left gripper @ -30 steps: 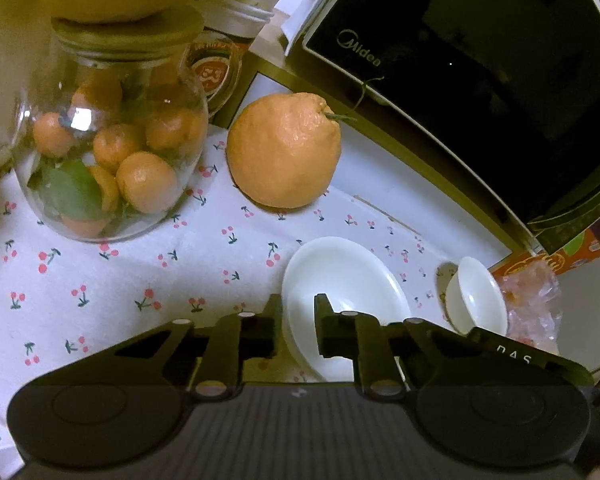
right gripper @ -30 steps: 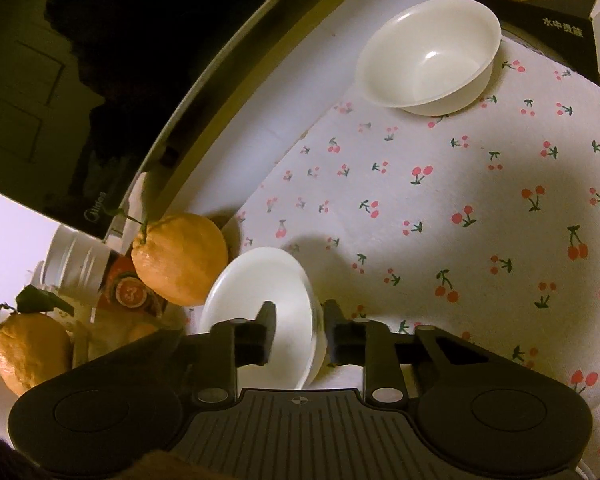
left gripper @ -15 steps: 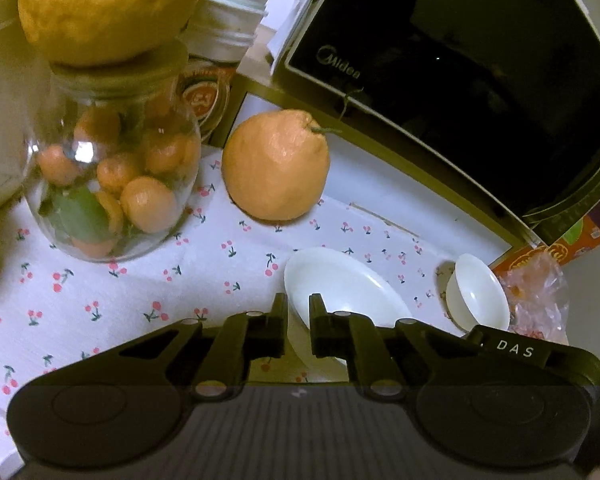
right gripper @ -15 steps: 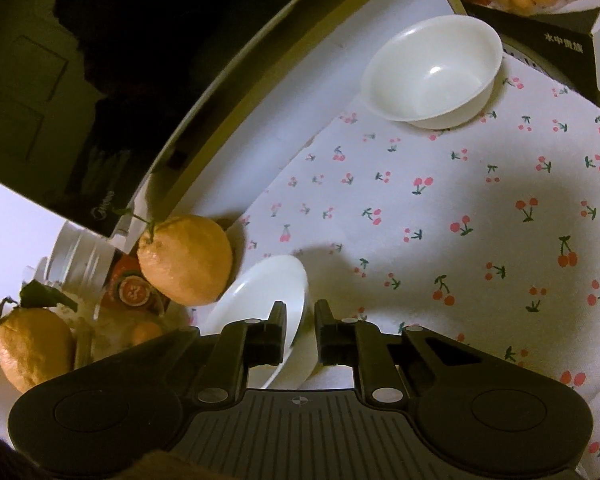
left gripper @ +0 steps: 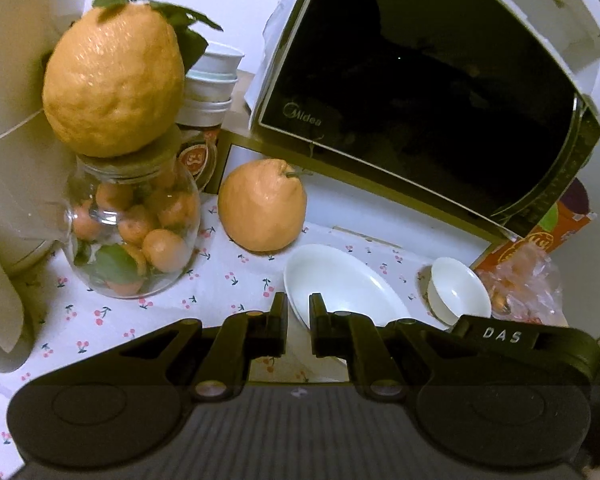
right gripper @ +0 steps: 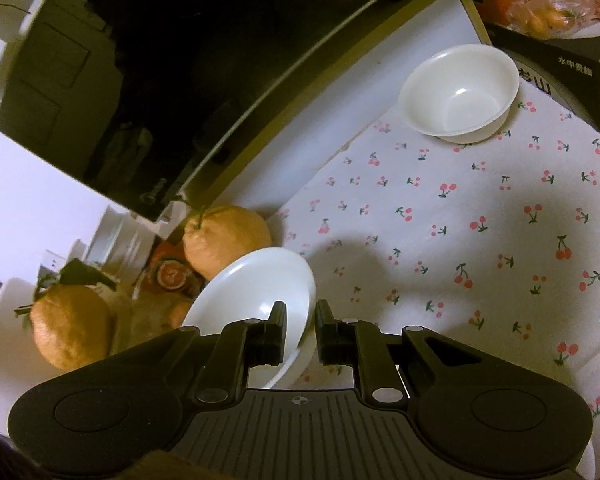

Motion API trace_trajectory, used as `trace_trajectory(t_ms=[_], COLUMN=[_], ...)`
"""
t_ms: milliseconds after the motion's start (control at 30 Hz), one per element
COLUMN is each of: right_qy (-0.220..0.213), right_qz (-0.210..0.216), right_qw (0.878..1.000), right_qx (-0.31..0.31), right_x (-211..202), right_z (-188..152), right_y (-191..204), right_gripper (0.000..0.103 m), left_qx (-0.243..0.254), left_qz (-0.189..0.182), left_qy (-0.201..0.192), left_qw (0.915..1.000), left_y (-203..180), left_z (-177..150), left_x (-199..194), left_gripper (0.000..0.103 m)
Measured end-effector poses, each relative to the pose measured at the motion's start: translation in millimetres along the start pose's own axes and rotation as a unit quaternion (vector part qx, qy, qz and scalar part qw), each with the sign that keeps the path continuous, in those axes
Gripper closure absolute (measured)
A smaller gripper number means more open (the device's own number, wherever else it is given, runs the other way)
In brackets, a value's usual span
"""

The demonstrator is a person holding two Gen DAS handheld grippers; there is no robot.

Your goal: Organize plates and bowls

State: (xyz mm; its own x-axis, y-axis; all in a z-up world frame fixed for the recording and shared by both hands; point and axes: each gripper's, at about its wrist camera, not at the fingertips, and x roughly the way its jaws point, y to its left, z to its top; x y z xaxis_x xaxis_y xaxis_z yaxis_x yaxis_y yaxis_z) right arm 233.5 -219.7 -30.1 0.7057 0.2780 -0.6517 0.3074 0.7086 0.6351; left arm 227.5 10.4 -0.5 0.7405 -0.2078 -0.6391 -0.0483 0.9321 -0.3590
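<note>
A white shallow plate (left gripper: 340,280) hangs tilted above the cherry-print cloth (left gripper: 220,280). My left gripper (left gripper: 298,314) is shut on its near-left rim. My right gripper (right gripper: 301,320) is shut on the opposite rim of the same plate (right gripper: 256,284). A second white rim (right gripper: 294,366) shows just under the plate, and I cannot tell whether it is another plate. The right gripper's black body (left gripper: 500,336) shows beyond the plate in the left wrist view. A white bowl (right gripper: 460,92) stands upright on the cloth near the microwave, also seen as the bowl (left gripper: 458,294) at the right.
A black-doored microwave (left gripper: 420,100) stands behind the cloth. A large orange citrus (left gripper: 262,204) lies close behind the plate. A glass jar of small oranges (left gripper: 132,236) carries another big citrus (left gripper: 114,80). Stacked cups (left gripper: 210,88), a bag of oranges (right gripper: 548,12) and a dark box (right gripper: 560,60) line the edges.
Both grippers' jaws closed onto the plate's rim and both rose, lifting the plate off the cloth and tilting it. The jar, citrus and microwave now sit lower and farther in view.
</note>
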Motion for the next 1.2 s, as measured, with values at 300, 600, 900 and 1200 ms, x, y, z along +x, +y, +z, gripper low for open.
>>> trace_trajectory(t_ms=[300,600,900,1200], right_qy=[-0.01,-0.018,-0.017,-0.004], right_qz=[-0.002,-0.01,-0.015,-0.033], right_qw=[1.0,0.999,0.998,0.997], right_qx=[-0.029,-0.049,-0.059,-0.063], right_x=[-31,-61,-82,-87], right_z=[-7,-21,-44,-76], right_y=[21,34,35,29], right_gripper=[0.088,0.087,0.087,0.087], left_qx=[0.004,0.021,0.024,0.017], left_qz=[-0.003,-0.005,-0.004,-0.023], left_qy=[0.0,-0.009,0.005,0.018], left_qw=[1.0,0.9997,0.9997,0.9994], left_y=[-1,-7,3,20], left_z=[-3,-8,-25,-41], left_x=[-24,-50,-65,-76], left_gripper=[0.093,0.093,0.093,0.093])
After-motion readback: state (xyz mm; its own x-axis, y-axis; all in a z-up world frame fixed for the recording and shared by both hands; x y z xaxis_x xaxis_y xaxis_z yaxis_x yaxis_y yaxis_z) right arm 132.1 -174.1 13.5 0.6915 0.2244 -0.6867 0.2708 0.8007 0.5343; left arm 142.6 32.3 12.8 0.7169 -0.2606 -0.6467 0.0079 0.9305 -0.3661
